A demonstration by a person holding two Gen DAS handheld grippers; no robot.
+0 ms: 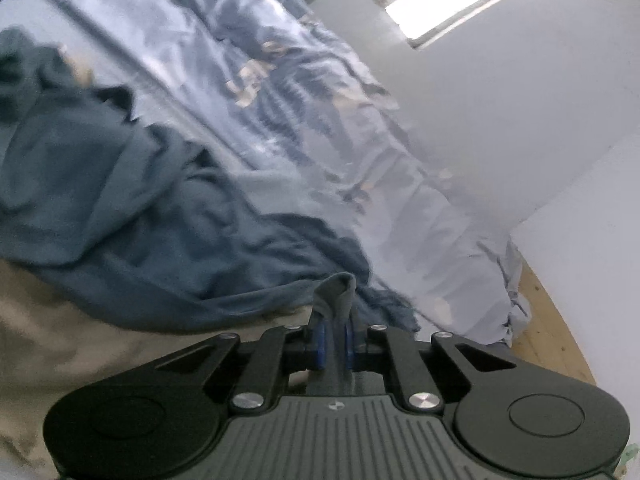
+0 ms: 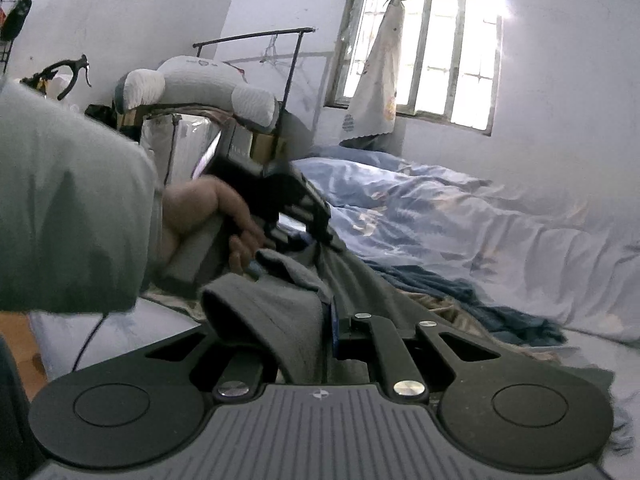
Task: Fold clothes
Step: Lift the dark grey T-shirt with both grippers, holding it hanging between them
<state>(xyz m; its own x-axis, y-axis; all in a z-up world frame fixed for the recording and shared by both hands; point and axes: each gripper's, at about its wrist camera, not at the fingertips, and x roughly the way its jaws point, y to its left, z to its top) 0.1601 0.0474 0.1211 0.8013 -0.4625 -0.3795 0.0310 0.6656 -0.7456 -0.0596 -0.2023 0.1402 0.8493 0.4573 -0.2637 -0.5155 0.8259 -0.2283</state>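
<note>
Now, left wrist view: the left gripper (image 1: 335,326) is clamped on a bunched fold of the grey garment (image 1: 335,292), near the dark blue blanket (image 1: 132,208) on the bed. Right wrist view: the right gripper (image 2: 330,320) pinches the same garment, stretched toward the person's hand (image 2: 224,216) at left.

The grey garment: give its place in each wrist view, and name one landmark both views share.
Left wrist view: the grey garment is a small bunch at bottom centre, pinched in the left gripper.
Right wrist view: it runs from the right gripper up to the left gripper.
Shared landmark: the window.
</note>
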